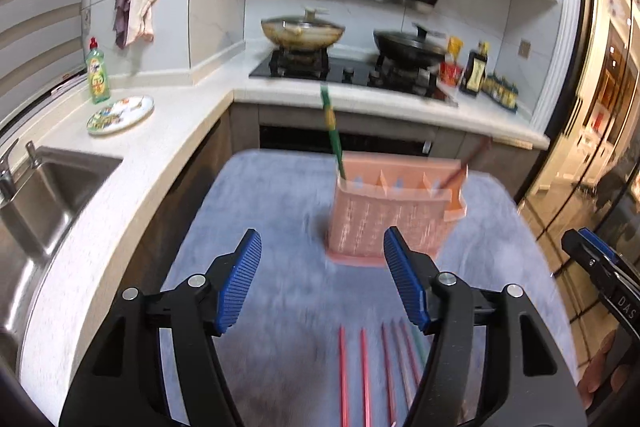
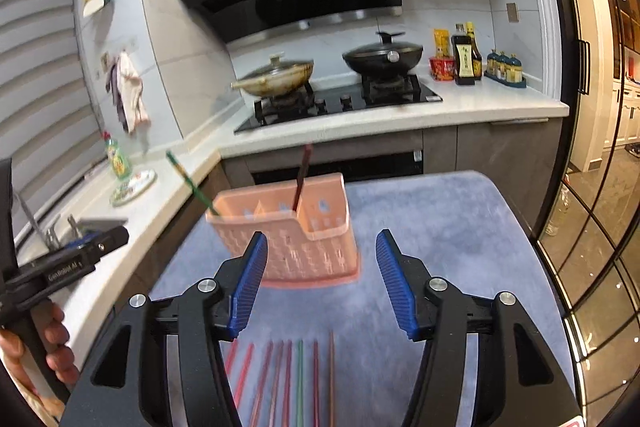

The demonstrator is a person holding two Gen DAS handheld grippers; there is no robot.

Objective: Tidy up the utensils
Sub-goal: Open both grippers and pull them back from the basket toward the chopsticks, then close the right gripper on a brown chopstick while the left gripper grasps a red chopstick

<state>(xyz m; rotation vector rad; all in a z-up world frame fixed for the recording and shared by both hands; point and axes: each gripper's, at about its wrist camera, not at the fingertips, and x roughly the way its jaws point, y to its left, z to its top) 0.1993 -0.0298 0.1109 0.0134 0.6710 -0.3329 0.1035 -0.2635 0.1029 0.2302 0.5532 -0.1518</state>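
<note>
Both grippers nearest the lens: left gripper point(image 1: 322, 279) and right gripper point(image 2: 318, 281), jaws spread wide, grasping nothing, hovering level over the blue-grey mat point(image 2: 440, 227). One pink holder point(image 2: 288, 239) stands mid-mat, ahead of both. Two chopsticks stand in it: green chopstick point(image 2: 192, 185) at its left end, dark red chopstick point(image 2: 302, 173) in the right compartment. Loose chopsticks point(image 2: 288, 379) lie in a row below the right gripper, around eight, blurred.

The left hand-held gripper point(image 1: 322, 279) has its blue-padded fingers spread wide with nothing between them. The right hand-held gripper point(image 2: 320, 279) is spread the same way, also holding nothing, both angled slightly downward.
</note>
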